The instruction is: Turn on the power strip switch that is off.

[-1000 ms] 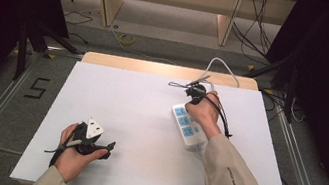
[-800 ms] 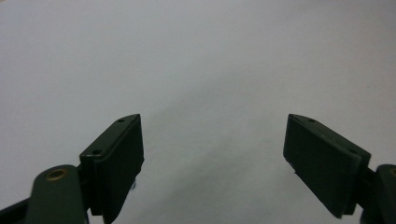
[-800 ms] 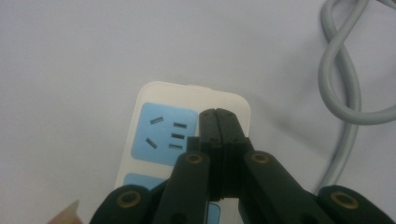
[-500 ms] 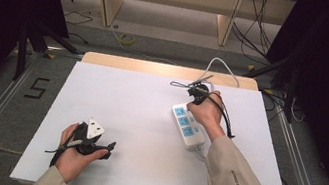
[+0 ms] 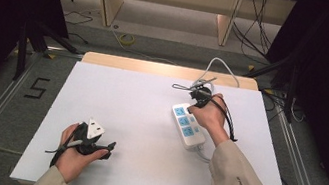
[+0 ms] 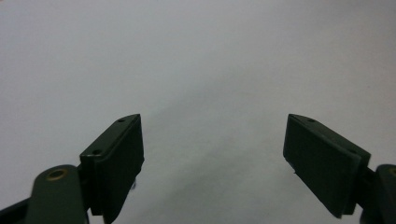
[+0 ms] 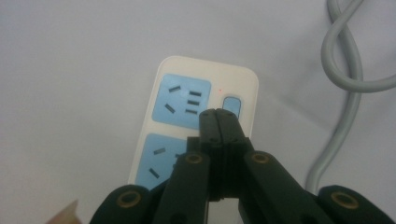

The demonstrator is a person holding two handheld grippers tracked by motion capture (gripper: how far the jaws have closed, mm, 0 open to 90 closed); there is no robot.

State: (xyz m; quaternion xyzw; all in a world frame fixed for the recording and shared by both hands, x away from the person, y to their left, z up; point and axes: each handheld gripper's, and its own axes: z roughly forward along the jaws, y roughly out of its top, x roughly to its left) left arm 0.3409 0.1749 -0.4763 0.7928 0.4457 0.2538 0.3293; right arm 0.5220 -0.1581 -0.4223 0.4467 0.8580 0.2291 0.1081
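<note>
1. Right gripper view: a white power strip (image 7: 196, 121) with blue sockets is seen lying flat on the table, just ahead of and under the right gripper (image 7: 219, 116). The jaws are clenched tight together with nothing between them, and their joined tip is poised at the small switch (image 7: 232, 103) beside the end socket; whether it touches the switch cannot be told. A tiny red light (image 7: 220, 90) is seen next to the switch.
2. The work in hand is judged to be pressing that switch with the closed tip, so the coming move is judged to turn on a short push down and forward at the strip's far end.
3. In the high view the power strip (image 5: 188, 126) is laid with its long axis slanting from the far middle of the table toward the near right, under the right hand (image 5: 209, 113). That hand is by far the nearer one.
4. The grey cord (image 7: 348, 70) is looped on the table just beyond the strip.
5. The left gripper (image 6: 212, 158) is held released, its jaws wide apart over bare table, well apart from the strip, near the front left (image 5: 88, 140).
6. The table (image 5: 124, 106) is covered in plain white; a grey floor, cables and wooden furniture legs are seen beyond it.
</note>
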